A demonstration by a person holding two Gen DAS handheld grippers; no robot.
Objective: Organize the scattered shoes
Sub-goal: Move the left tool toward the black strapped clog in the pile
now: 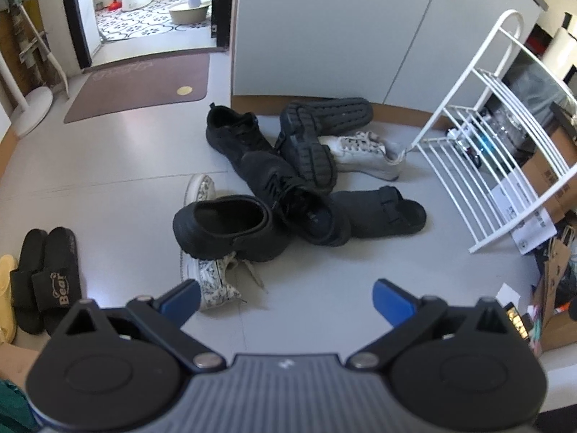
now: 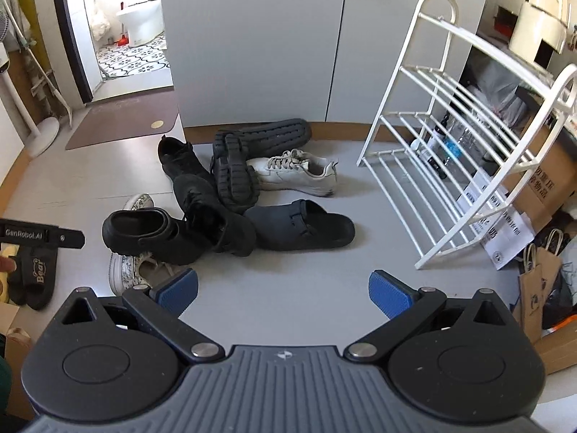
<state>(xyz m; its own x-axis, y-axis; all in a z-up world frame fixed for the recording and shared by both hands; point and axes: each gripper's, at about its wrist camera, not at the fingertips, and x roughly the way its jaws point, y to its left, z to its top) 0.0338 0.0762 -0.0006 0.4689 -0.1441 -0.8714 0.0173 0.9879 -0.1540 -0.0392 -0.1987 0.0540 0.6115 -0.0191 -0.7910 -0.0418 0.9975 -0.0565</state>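
Observation:
A heap of shoes lies on the grey floor. It holds a black clog [image 1: 225,229] [image 2: 144,234], a black lace-up sneaker [image 1: 288,195] [image 2: 212,213], a dark slide sandal [image 1: 382,213] [image 2: 303,225], a white sneaker [image 1: 364,155] [image 2: 295,171], overturned dark shoes showing their soles [image 1: 313,144] [image 2: 234,173], and a floral sneaker [image 1: 212,281] [image 2: 133,270] under the clog. A white wire shoe rack [image 1: 479,144] [image 2: 450,137] leans at the right. My left gripper [image 1: 286,301] and right gripper [image 2: 283,290] hover open above the floor in front of the heap, holding nothing.
Black "Bear" slides [image 1: 47,281] [image 2: 34,274] and a yellow slipper [image 1: 5,288] lie at the left. A brown mat [image 1: 140,84] fronts the bathroom doorway. Grey cabinet doors [image 1: 324,29] stand behind the heap. Cardboard boxes and paper bags [image 2: 541,288] crowd the right.

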